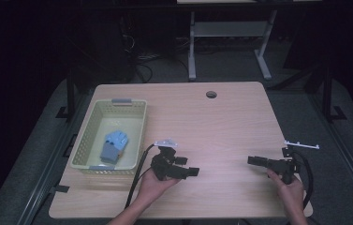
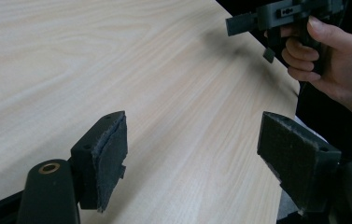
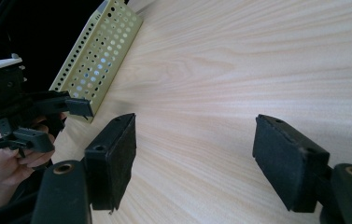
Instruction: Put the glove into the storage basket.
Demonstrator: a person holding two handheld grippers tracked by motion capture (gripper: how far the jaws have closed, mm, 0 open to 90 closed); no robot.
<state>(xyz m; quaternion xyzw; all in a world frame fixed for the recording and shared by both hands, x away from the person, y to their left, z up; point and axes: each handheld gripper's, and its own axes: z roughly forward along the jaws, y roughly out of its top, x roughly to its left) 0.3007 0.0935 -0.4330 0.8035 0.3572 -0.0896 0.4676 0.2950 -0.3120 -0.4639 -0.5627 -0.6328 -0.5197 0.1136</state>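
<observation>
A pale wooden desk (image 1: pixel 221 122) with a small round cable hole near its far edge is seen from above. At the near edge, toward the middle, the left claw (image 1: pixel 194 171) is held in the person's left hand (image 1: pixel 154 183), its black jaws pointed to the right across the desk; in the left gripper view those jaws are seen standing wide apart over bare wood, with nothing between the felt-lined pads (image 2: pixel 110 154). At the near right, the right claw (image 1: pixel 253 161) is held in the right hand (image 1: pixel 290 186), its jaws pointed to the left, so that the two claws face each other and are kept well apart. In the right gripper view its jaws are likewise spread wide, and nothing is gripped between the pads (image 3: pixel 120 154). A pale yellow-green perforated plastic basket (image 1: pixel 84 140) is set on the left part of the desk, just to the left of the left claw. A blue and grey folded cloth item (image 1: pixel 112 145) is seen lying on the basket's floor, toward its near end; what it is exactly cannot be told. Neither claw is touching the basket or the cloth item.
</observation>
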